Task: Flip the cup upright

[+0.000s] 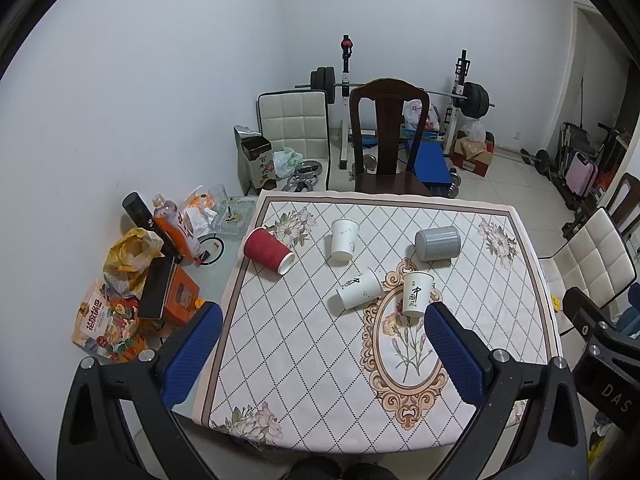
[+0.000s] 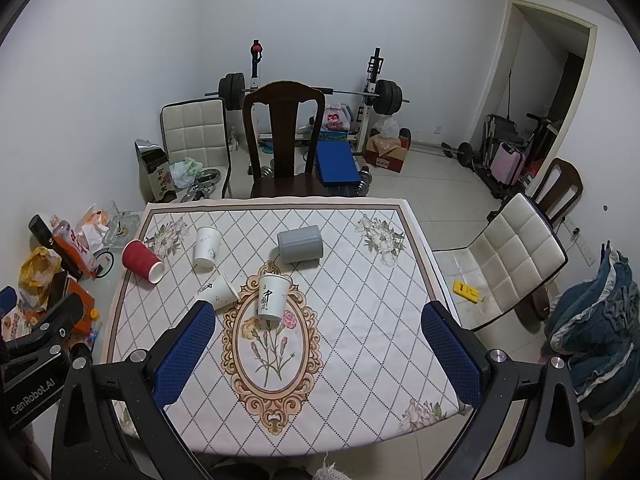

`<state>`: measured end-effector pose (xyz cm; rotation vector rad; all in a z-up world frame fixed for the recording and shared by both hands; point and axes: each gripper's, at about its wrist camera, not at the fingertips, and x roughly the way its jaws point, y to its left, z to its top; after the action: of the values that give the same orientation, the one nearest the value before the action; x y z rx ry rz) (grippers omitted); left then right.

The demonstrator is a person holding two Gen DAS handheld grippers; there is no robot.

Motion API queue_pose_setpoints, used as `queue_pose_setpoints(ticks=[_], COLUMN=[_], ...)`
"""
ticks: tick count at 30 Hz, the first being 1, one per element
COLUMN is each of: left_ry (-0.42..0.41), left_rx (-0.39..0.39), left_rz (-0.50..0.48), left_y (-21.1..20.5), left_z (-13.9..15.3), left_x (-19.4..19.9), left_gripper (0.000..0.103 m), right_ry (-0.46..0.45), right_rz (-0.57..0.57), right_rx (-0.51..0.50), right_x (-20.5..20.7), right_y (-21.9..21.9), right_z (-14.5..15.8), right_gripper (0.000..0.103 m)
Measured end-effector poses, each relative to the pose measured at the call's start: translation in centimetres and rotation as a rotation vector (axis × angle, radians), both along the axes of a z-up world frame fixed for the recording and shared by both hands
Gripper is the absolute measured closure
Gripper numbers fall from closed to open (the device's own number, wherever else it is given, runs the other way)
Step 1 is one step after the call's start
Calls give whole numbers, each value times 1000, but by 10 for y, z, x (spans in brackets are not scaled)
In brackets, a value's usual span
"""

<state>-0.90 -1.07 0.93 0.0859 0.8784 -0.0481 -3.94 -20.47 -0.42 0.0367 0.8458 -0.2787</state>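
Note:
Several cups lie on their sides on the patterned tablecloth [image 1: 304, 344]: a red ribbed cup [image 1: 268, 250] at the left, a white cup [image 1: 343, 239] behind the middle, a grey cup [image 1: 437, 243] at the right, a white cup with black writing [image 1: 359, 289] in the middle. Another white cup with black characters [image 1: 417, 294] stands rim-up beside it. The right wrist view shows the red cup [image 2: 142, 260], grey cup [image 2: 300, 244] and standing cup [image 2: 272, 295]. My left gripper [image 1: 324, 320] and right gripper [image 2: 318, 316] are open, empty, above the table's near side.
A dark wooden chair [image 1: 388, 136] stands behind the table. Bags, bottles and boxes [image 1: 152, 272] clutter the table's left end beyond the cloth. A white padded chair [image 2: 516, 256] stands at the right. Weight bench and barbell [image 1: 400, 92] stand by the far wall.

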Motion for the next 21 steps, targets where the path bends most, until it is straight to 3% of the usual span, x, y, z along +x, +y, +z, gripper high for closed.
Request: queue_pose_setpoints(ticks=[9, 16, 21], left_ry=[61, 164, 242], left_rx=[-8, 20, 42], left_rz=[45, 64, 17], left_y=[-12, -40, -69], left_z=[-25, -80, -121], left_x=[12, 37, 59], left_gripper=[0, 0, 0], right_ry=[48, 185, 295], right_rz=[-3, -60, -108], right_rx=[63, 75, 72], right_x=[14, 39, 57], right_y=[-24, -65, -95], right_z=[-26, -91, -149], right_gripper=[0, 0, 0])
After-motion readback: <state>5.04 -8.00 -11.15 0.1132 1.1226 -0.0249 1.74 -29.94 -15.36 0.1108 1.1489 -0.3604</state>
